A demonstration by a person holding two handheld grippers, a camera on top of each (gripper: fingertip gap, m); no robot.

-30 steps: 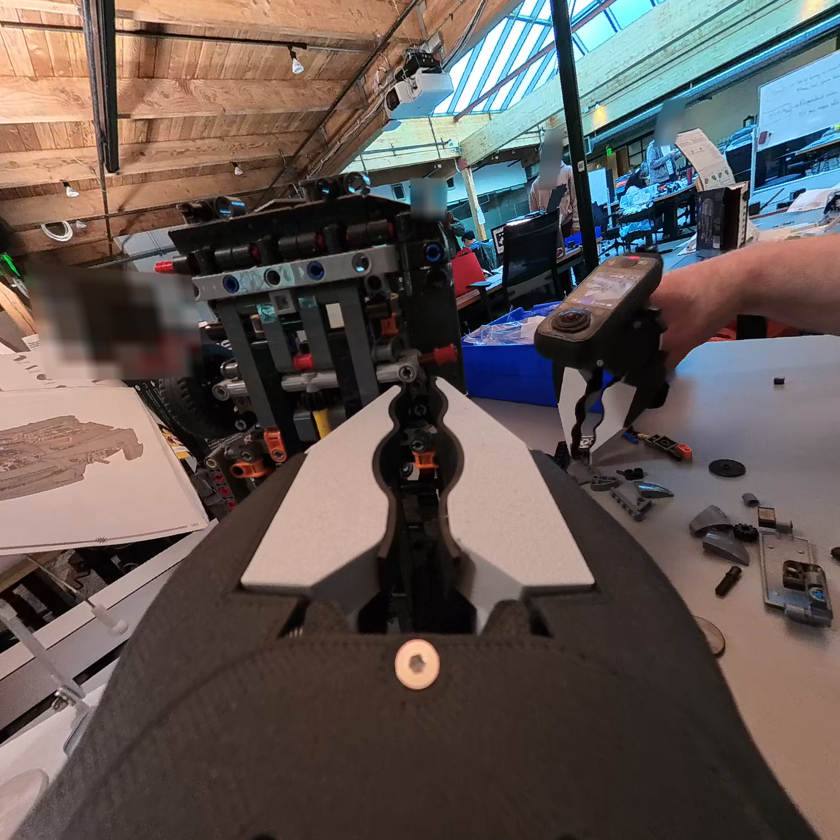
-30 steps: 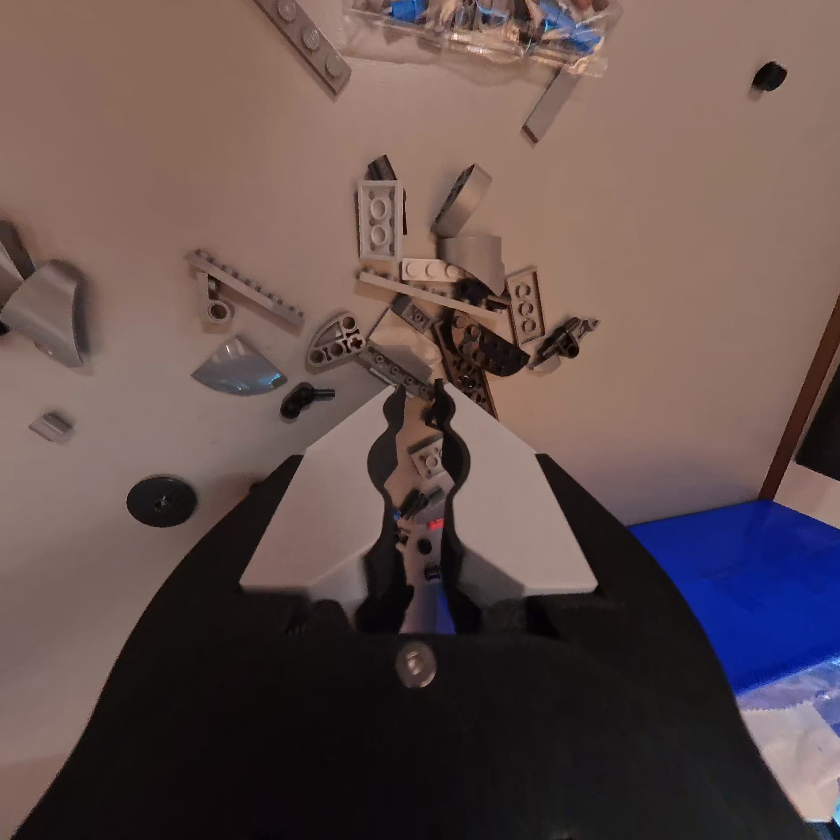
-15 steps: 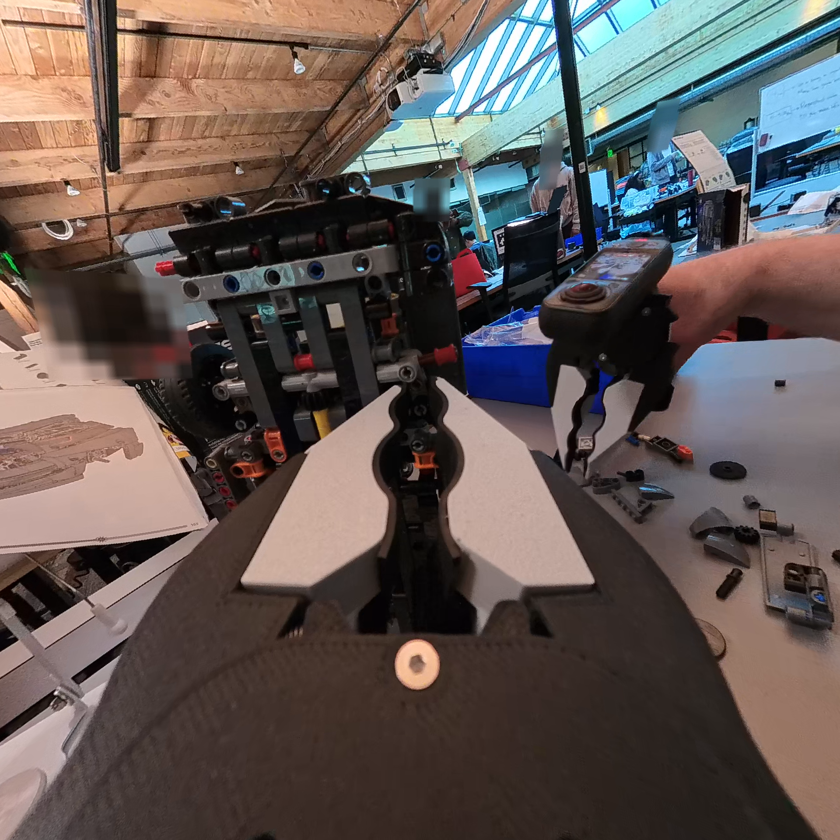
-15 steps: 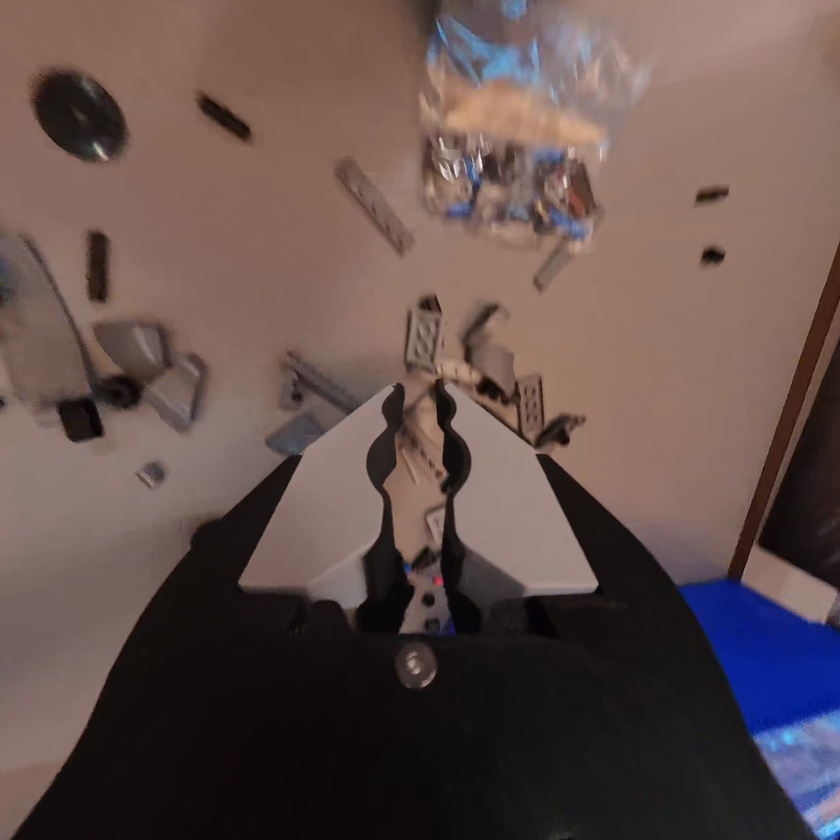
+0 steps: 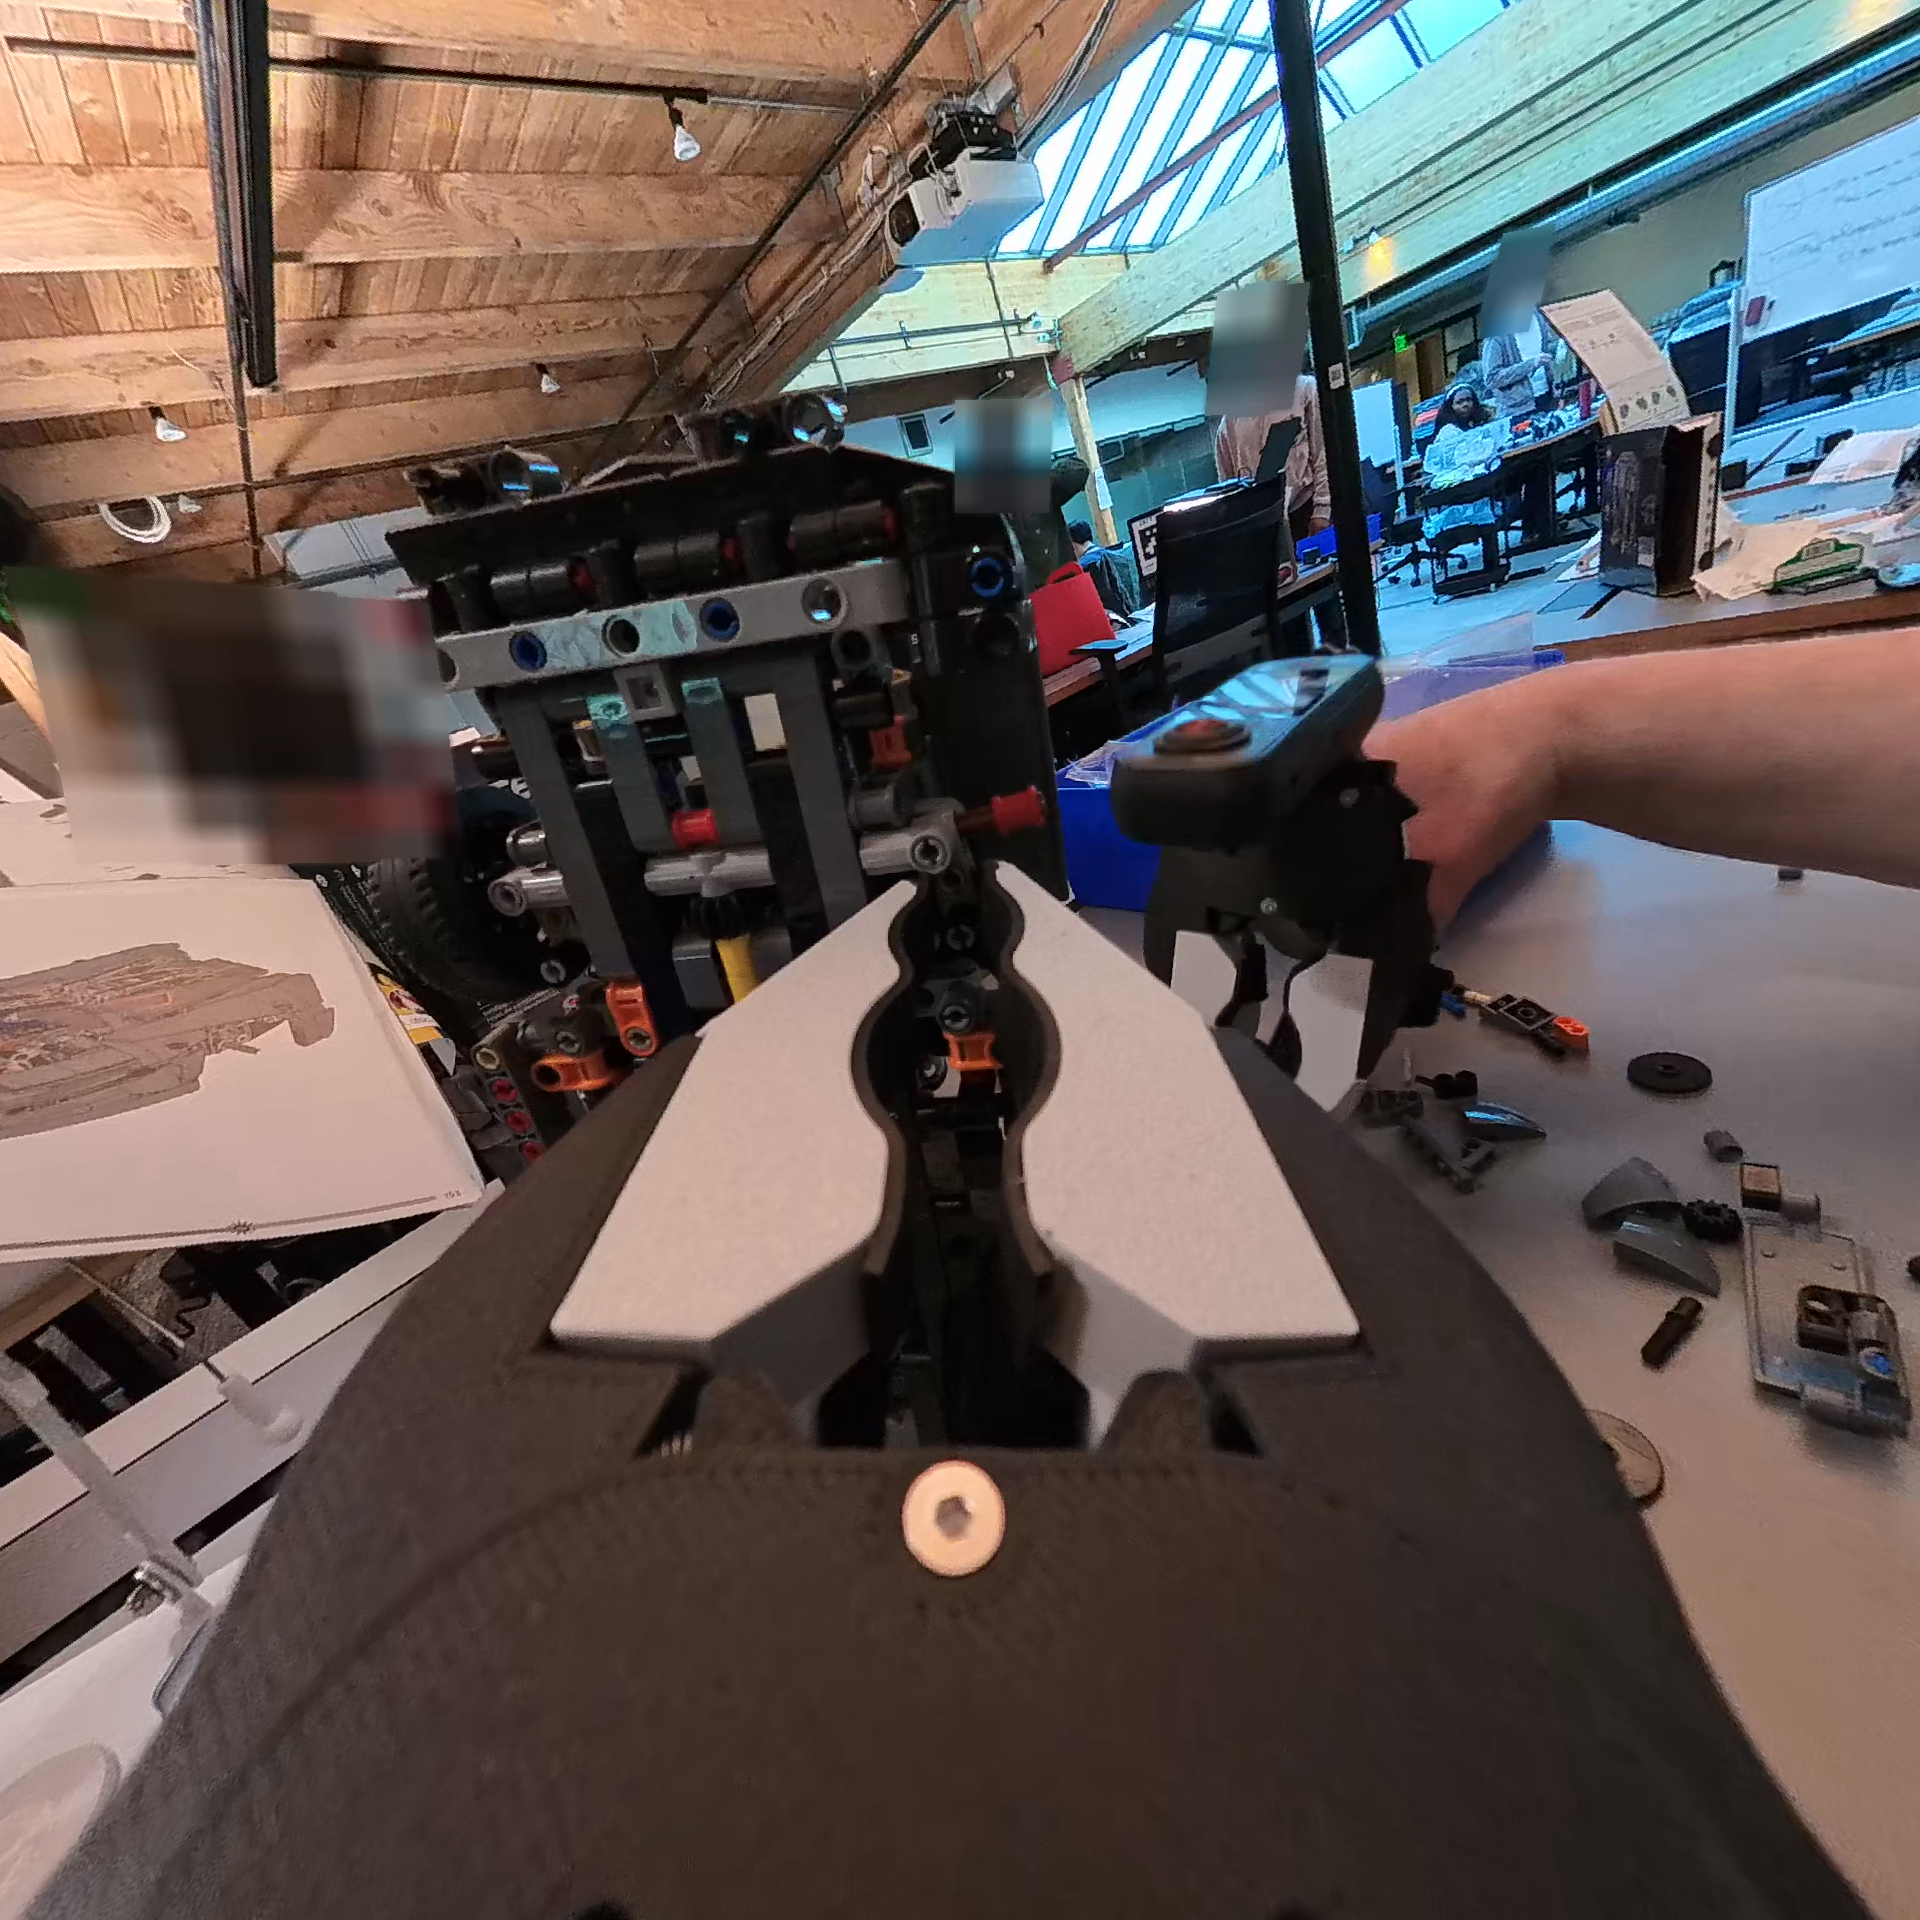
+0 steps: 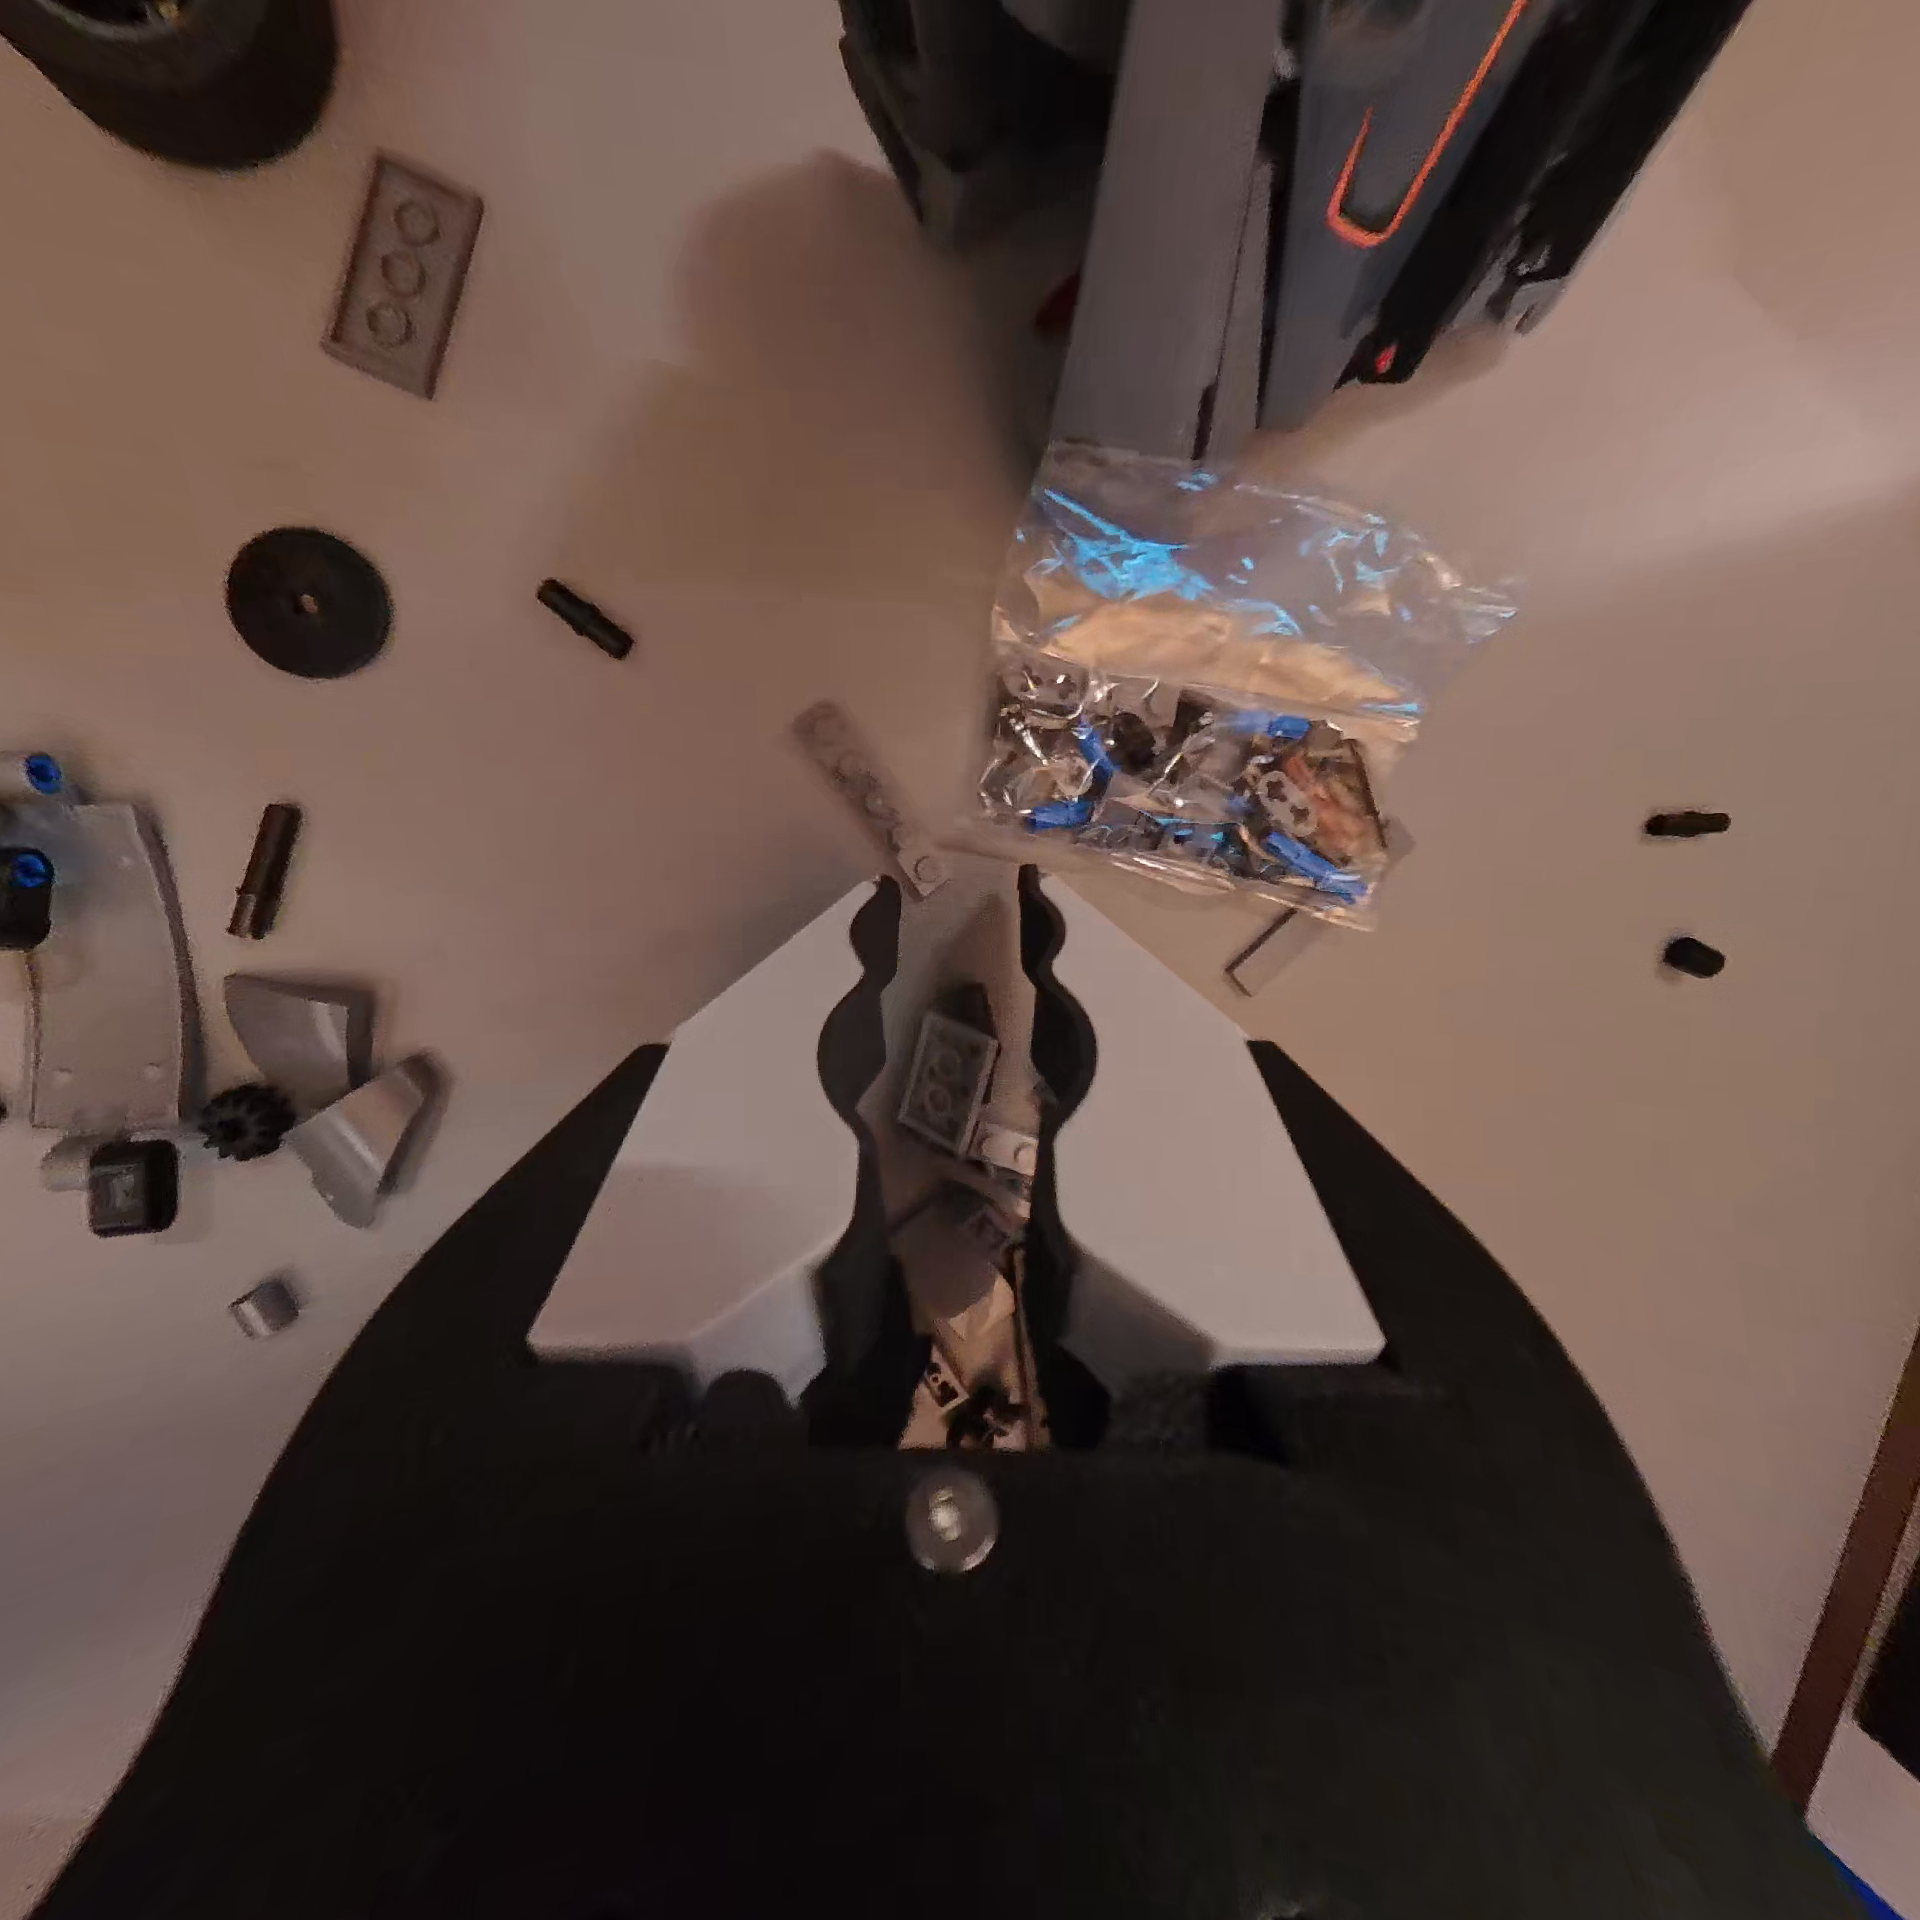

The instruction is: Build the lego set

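In the left wrist view my left gripper (image 5: 956, 883) is shut on the lower black beams of the lego model (image 5: 727, 665), a tall black and grey frame standing upright. My right gripper (image 5: 1330, 1049), held by a hand, hangs open over loose parts to the model's right. In the right wrist view the right gripper (image 6: 954, 881) points down at the table with its jaws slightly apart and nothing between the tips. Just ahead lie a long grey plate (image 6: 873, 810) and a clear bag of blue and grey parts (image 6: 1195, 727). A pile of grey plates (image 6: 951, 1081) shows between the fingers.
An open instruction booklet (image 5: 187, 1039) lies left of the model and a blue bin (image 5: 1101, 842) behind it. Near the right gripper lie a black disc (image 6: 309, 603), black pins (image 6: 584, 619), a grey curved panel (image 6: 104, 935) and the model's base (image 6: 1299, 208). The table's brown edge (image 6: 1849, 1558) runs at right. Some 20 centimeters of space lies between my two pairs of fingers. Measured from the fingertips, the black disc (image 6: 309, 603) is 10 centimeters or so from the right gripper and 20 centimeters from the left.
The right gripper has moved off the pile of grey plates towards the bag and the model, and its jaws stand a little wider. The left gripper and the model have not moved.
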